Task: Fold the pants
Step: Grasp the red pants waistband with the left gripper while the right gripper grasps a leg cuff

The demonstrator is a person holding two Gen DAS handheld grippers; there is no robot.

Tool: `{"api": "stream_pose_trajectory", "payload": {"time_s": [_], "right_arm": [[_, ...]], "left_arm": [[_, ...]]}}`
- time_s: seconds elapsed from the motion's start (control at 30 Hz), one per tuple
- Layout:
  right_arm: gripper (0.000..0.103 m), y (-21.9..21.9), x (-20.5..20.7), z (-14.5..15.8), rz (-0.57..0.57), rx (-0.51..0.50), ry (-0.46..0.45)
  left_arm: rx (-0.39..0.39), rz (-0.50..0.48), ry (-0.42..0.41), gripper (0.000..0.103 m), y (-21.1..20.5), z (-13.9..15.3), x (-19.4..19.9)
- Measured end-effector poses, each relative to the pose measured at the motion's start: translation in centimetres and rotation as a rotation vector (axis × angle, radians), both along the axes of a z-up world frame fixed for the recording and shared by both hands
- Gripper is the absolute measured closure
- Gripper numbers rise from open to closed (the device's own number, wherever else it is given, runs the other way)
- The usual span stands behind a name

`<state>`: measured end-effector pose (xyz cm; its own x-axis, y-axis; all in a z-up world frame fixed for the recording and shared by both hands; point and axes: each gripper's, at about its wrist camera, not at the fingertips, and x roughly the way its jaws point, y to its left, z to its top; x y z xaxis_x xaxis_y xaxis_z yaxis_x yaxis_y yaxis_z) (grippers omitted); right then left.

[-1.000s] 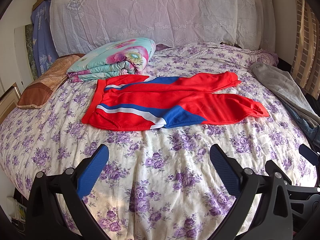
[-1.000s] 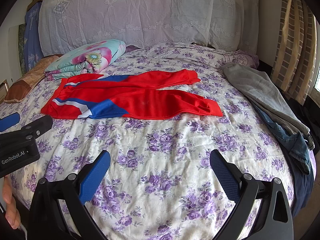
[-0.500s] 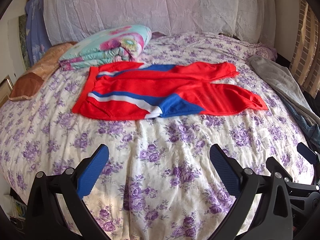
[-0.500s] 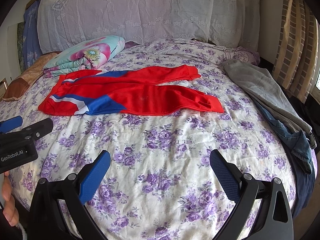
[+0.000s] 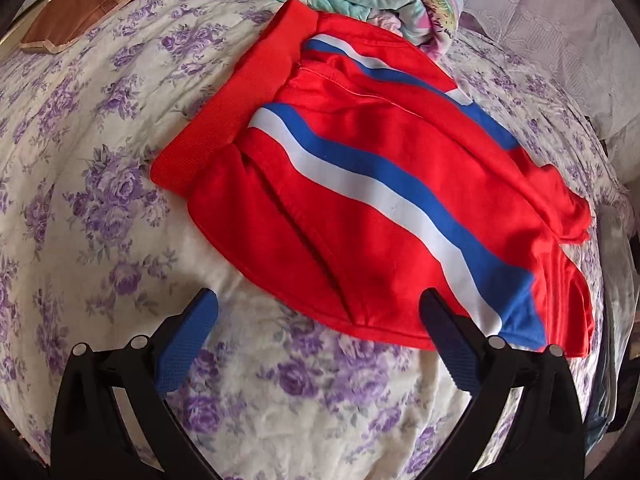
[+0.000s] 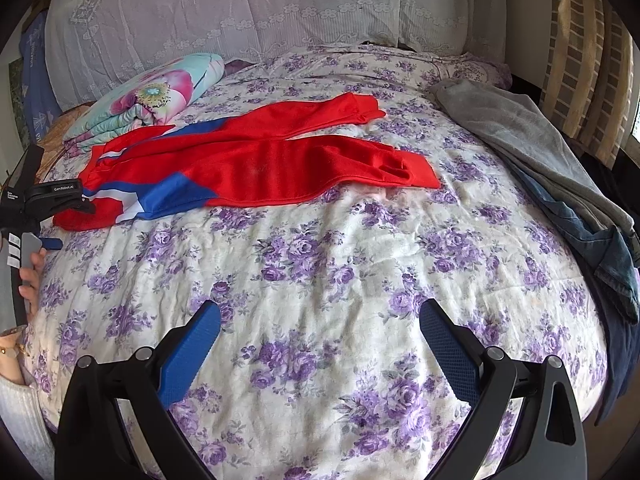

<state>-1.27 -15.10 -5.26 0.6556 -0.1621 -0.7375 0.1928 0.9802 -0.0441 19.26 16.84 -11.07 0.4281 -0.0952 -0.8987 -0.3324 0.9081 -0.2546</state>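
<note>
Though far leg cuffs blur at the rim, red pants (image 5: 380, 184) unfolded beneath spread left claw (image 5: 318, 316); right claw (image 6: 320, 326) likewise spread.

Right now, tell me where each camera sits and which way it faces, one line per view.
Left wrist: rides the left tongs, open, low over the bed and angled down at the waistband end of the red pants; only its own fingers show.
Right wrist: rides the right tongs, open, further back and higher, facing across the floral bedspread toward the lace curtain; the left tongs and the person's left hand show at its left edge.
Shared: the red pants, bedspread, folded floral quilt.
</note>
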Motion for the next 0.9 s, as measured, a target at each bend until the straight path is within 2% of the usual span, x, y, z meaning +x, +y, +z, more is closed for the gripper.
{"api": "stream_pose_trajectory", "payload": {"time_s": [0.03,0.07,0.1,0.13,0.17,0.2,0.27,0.37,0.47,0.53,0.63,0.73,0.8,0.9], "right_arm": [[0.003,-0.1,0.2,-0.1,-0.001,0.001,0.005],[0.003,-0.3,0.3,-0.1,-0.004,-0.001,0.008],[0.003,-0.4,0.4,-0.1,-0.009,-0.006,0.012],[0.003,-0.5,0.6,-0.1,-0.012,-0.011,0.015],[0.003,-0.7,0.8,0.0,-0.012,-0.015,0.018],[0.003,-0.8,1.0,0.2,-0.009,-0.019,0.019],[0.003,-1.2,1.4,0.7,0.007,-0.022,0.014],[0.003,-2.8,2.6,1.6,0.025,-0.007,0.023],[0.003,-5.8,5.1,1.9,0.021,0.074,0.062],[0.003,-8.1,7.3,1.5,-0.021,0.135,0.097],[0.003,-11.1,10.8,-0.1,-0.077,0.239,0.162],[0.003,-13.1,14.0,-2.3,-0.095,0.386,0.189],[0.004,-14.0,16.0,-3.8,-0.125,0.444,0.199],[0.019,-15.1,18.6,-6.0,-0.173,0.504,0.214]], "left_arm": [[0.002,0.005,-0.007,0.005,0.2,0.1,0.6],[0.0,0.015,-0.019,0.016,0.5,0.3,1.1],[0.009,0.025,-0.029,0.032,0.8,0.4,1.6],[0.029,0.036,-0.022,0.065,1.2,0.4,2.3],[0.009,0.036,-0.029,0.086,1.7,0.5,2.7],[-0.044,0.032,-0.04,0.09,2.3,0.5,2.9],[-0.078,0.038,-0.079,0.093,2.9,0.9,2.2],[-0.025,0.029,-0.139,0.093,2.6,1.5,0.5],[-0.027,0.052,-0.174,0.094,3.1,1.5,-0.9],[-0.006,0.06,-0.181,0.094,3.3,1.1,-1.3],[-0.003,0.043,-0.178,0.093,3.6,0.7,-1.3],[0.002,0.032,-0.181,0.093,3.6,0.6,-1.3],[0.001,0.028,-0.18,0.093,3.7,0.4,-1.4],[-0.014,0.025,-0.179,0.093,4.0,0.3,-1.4]]}}
